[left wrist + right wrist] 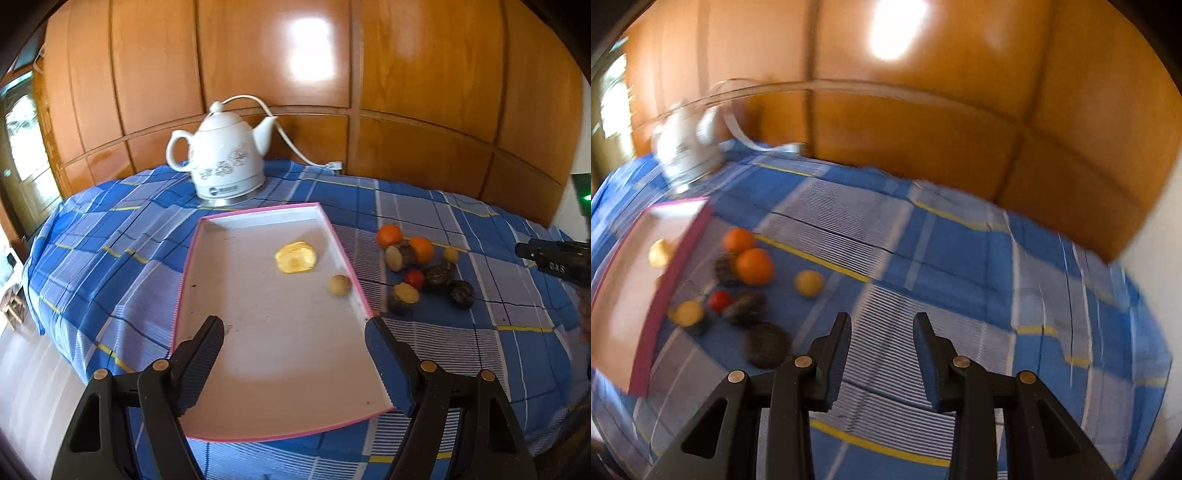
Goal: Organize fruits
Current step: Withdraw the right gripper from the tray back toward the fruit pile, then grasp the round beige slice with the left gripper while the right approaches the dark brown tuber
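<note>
The work looks barely begun, judging by how little lies in the tray. Farthest left in the left wrist view, the kettle stands at the back of the checked cloth that covers the tabletop, apart from the sorting. Next comes the tray, white with a pink rim, and it holds only two things: a pale yellow fruit piece near its middle and a small tan fruit close to its right rim. The left gripper hangs over the tray's near end with its jaws spread wide and nothing between them.

Right of the tray, the pile waits on the cloth: two oranges, a small red fruit, several dark round ones, some cut ones showing pale flesh and a small yellow one. That is most of the fruit, so most of the job is left.

Farthest right, the blurred right wrist view shows the right gripper over bare cloth, near the pile's closest dark fruit but not touching it. Its jaws stand a little apart and empty. My guess is it heads for the pile
</note>
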Tool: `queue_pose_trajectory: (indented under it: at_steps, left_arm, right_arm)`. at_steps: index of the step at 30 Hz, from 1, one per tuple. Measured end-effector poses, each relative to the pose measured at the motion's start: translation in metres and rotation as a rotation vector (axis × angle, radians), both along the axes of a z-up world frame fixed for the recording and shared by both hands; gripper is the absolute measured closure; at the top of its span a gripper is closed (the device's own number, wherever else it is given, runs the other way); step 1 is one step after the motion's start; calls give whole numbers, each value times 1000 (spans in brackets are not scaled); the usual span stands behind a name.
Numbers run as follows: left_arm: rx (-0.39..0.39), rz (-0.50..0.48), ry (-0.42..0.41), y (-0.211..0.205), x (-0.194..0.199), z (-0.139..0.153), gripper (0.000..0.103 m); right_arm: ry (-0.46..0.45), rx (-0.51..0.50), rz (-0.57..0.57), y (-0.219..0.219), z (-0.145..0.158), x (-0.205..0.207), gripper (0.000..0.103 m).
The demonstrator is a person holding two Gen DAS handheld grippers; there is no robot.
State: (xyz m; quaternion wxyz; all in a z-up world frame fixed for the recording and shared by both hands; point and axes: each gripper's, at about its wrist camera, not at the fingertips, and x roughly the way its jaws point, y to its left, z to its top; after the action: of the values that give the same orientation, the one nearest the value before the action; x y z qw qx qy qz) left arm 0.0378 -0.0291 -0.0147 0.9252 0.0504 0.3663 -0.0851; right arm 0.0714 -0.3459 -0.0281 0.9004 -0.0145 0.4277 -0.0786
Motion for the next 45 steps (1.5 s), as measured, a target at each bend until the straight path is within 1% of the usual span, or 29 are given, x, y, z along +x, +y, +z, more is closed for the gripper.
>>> queue_pose_trajectory:
  at_steps: [1,3,5,6,10,15,29,35,40,43,45]
  left_arm:
    - [6,-12,1,-5,1,0,24]
    - [11,-25,4,-11,1,-1,24]
    - [16,-43,9,-18,2,-1,24]
    - [21,-52,10,-21,3,-2,24]
    - [28,-80,18,-32,6,-3,24]
    - [36,-106,30,-43,10,-6,24]
    - [43,-142,69,-62,26,-16,24]
    - [23,-173,114,-68,41,-20,24]
    - [-8,-199,148,-73,55,-19,29]
    - [-20,-214,173,-75,65,-19,39]
    - [-21,-233,189,-78,71,-20,50]
  right_arm:
    - [25,39,-53,-12,-5,2,68]
    - [40,109,-107,-28,-7,3,68]
    - [39,167,-133,-37,-6,2,68]
    - [42,177,-144,-38,-6,2,68]
    - [57,194,-151,-38,-8,4,68]
    - [66,186,-143,-34,-10,5,68]
    - [96,181,-126,-29,-14,8,68]
    - [100,189,-122,-28,-14,9,68]
    - [100,197,-108,-24,-14,9,68]
    - [102,199,-96,-21,-13,9,68]
    - [100,202,-89,-19,-13,9,68]
